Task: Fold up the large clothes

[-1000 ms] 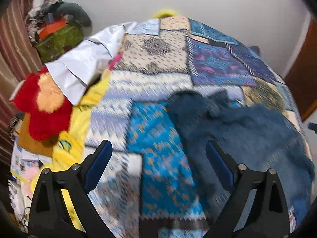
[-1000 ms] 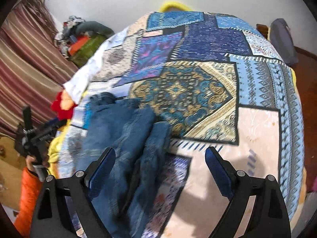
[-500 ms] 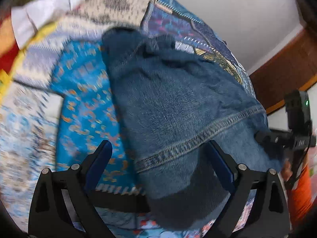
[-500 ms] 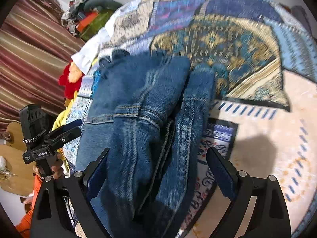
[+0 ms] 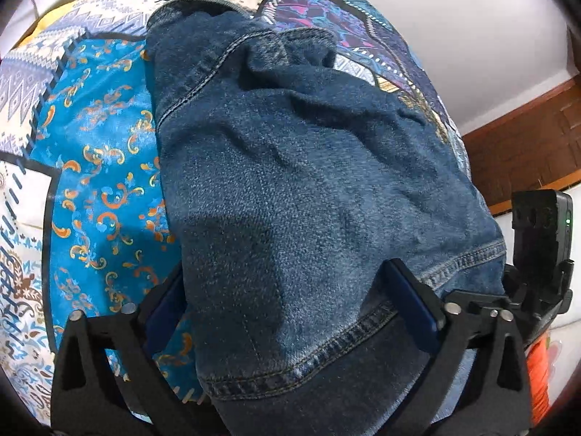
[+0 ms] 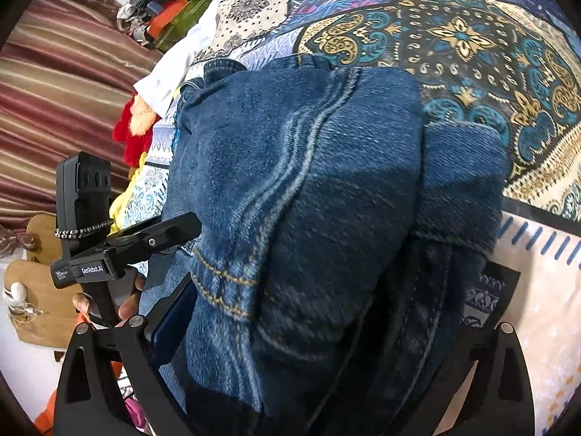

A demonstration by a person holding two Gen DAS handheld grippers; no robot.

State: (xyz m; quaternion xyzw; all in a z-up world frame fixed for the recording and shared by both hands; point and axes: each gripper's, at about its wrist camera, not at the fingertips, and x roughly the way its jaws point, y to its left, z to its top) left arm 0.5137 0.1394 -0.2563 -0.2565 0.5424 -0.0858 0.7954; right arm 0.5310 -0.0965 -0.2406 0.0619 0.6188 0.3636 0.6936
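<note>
A blue denim garment (image 5: 297, 181) lies bunched on the patchwork bedspread (image 5: 98, 167). My left gripper (image 5: 290, 309) is open, its two fingers astride the garment's near stitched hem, which rises between them. In the right wrist view the same denim (image 6: 308, 189) fills the middle, folded into thick layers. My right gripper (image 6: 312, 330) is open with the denim between its fingers; its right finger is mostly hidden behind the cloth. The left gripper's body (image 6: 120, 247) shows at the left of that view, held by a hand.
The bedspread (image 6: 472, 47) stretches away behind the denim. A red and orange plush toy (image 6: 130, 127), a white cloth (image 6: 170, 76) and a pile of clutter (image 6: 170, 3) sit by the striped curtain (image 6: 61, 83). A wooden door frame (image 5: 526, 141) stands at the right.
Both grippers have come down and forward onto the denim; it now sits between the fingers of each. The jaws have stayed open.
</note>
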